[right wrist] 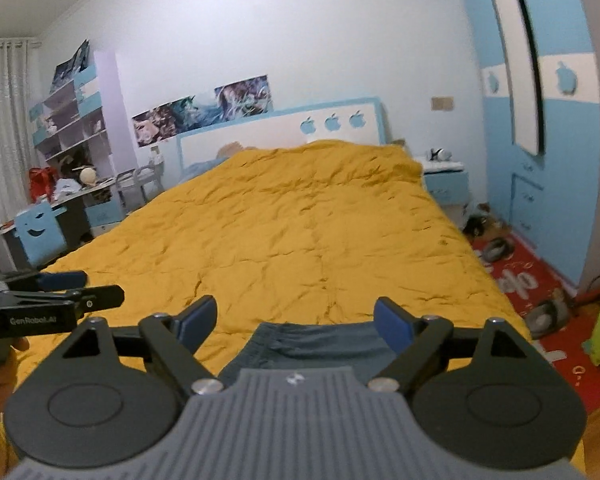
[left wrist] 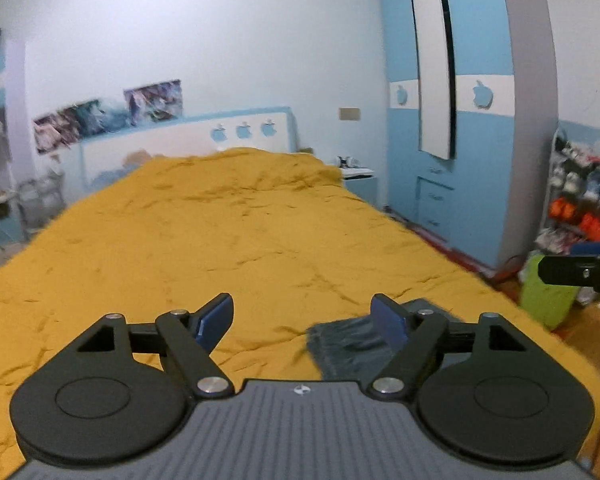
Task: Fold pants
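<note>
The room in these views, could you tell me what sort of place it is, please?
Most likely a child's bedroom: a bed under a mustard cover, a blue wardrobe with apple cut-outs, and a cluttered desk beneath shelves.

Both cameras sit just behind their own 2 fingers and look forward, low over the foot end of the bed with the yellow cover (left wrist: 228, 232), toward the headboard (left wrist: 188, 136) and the far wall. The left wrist view stands more to the left; the right gripper (left wrist: 580, 270) enters at its right edge. The right wrist view stands more to the right; the left gripper (right wrist: 48, 292) enters at its left edge. Both views share the yellow cover (right wrist: 308, 224), the headboard (right wrist: 280, 128), the wardrobe (left wrist: 480, 120) and the dark pants (right wrist: 320, 344), which lie very near under the fingers.
</note>
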